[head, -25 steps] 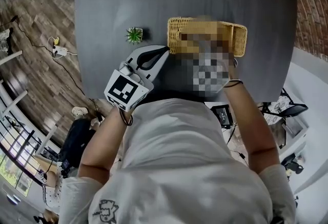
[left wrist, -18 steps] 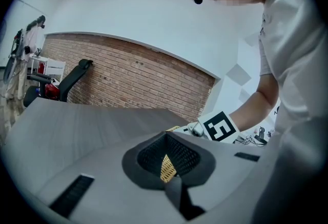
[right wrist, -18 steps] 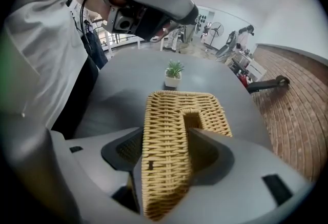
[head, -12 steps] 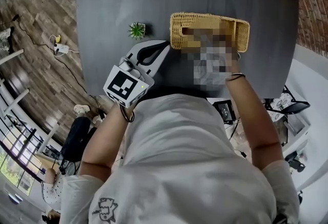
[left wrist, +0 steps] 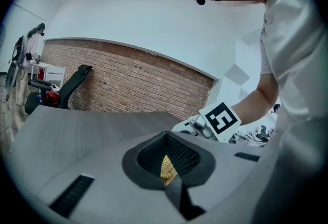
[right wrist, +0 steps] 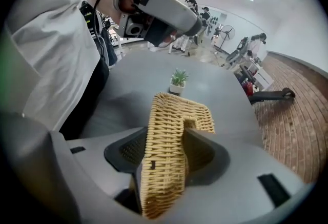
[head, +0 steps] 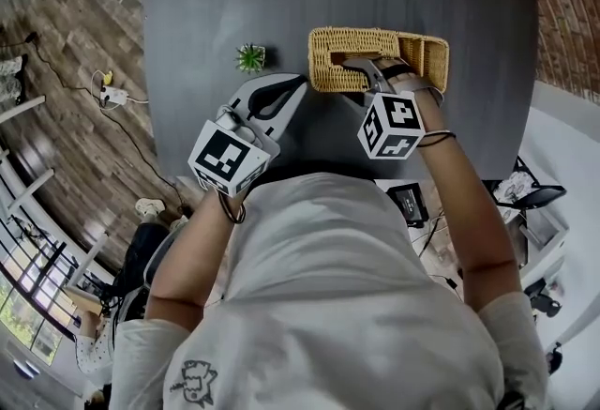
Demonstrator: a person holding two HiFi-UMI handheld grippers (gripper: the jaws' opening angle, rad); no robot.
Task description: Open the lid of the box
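Two grippers over a dark table (head: pixel 187 5). The left gripper (head: pixel 298 82) hovers near the table's near edge with its tips together on nothing; its own view only catches a sliver of wicker past them. A small potted plant (head: pixel 250 57) sits just left of the wicker box (head: pixel 328 56), which is in the table's right half. From the head view the right gripper (head: pixel 361 63) just looks parked on the box's near rim. Its own view shows the jaws have just been closing, with both pads against the wicker wall.
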